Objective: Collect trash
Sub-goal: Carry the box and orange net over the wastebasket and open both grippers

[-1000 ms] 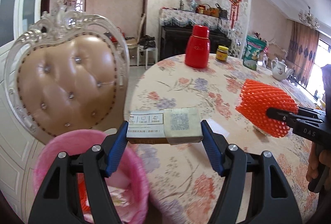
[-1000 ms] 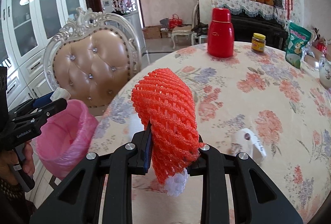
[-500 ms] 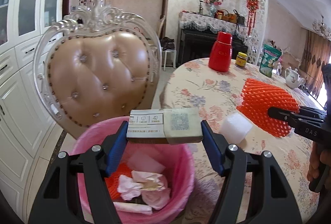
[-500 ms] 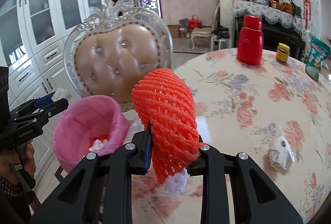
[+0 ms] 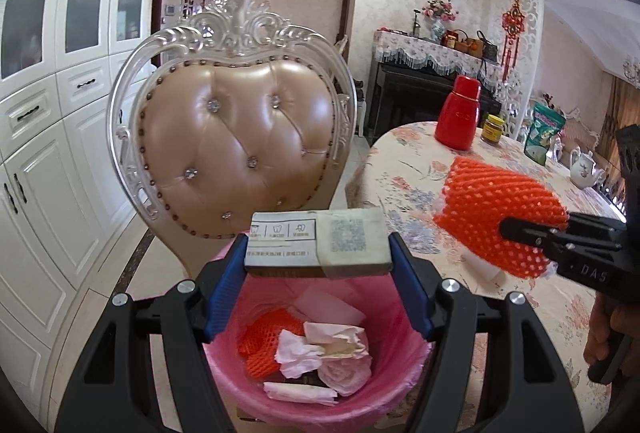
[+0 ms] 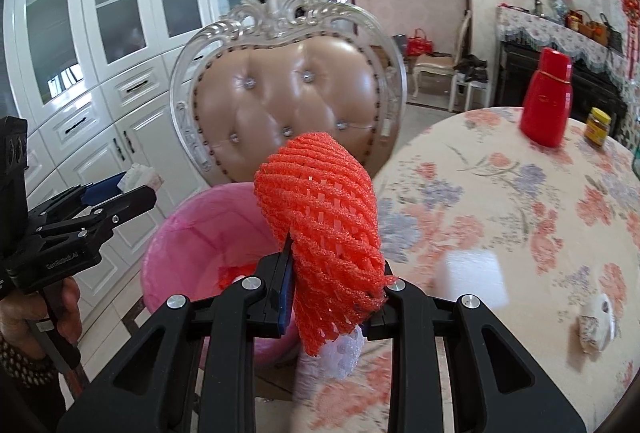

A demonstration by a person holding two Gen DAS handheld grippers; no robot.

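Our left claw (image 5: 318, 253) pinches the small box (image 5: 318, 245) directly above the pink bin (image 5: 404, 349); our right claw (image 6: 334, 297), pinching the orange foam net (image 6: 320, 209), is beside the bin.

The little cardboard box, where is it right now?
In the left wrist view, the cardboard box sits clamped in the left gripper, right above the pink trash bin, in front of the chair.

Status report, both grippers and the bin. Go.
Left gripper shut on small box, above pink bin. Right gripper shut on orange foam net, beside bin at table edge. Nothing blocking the bin mouth.
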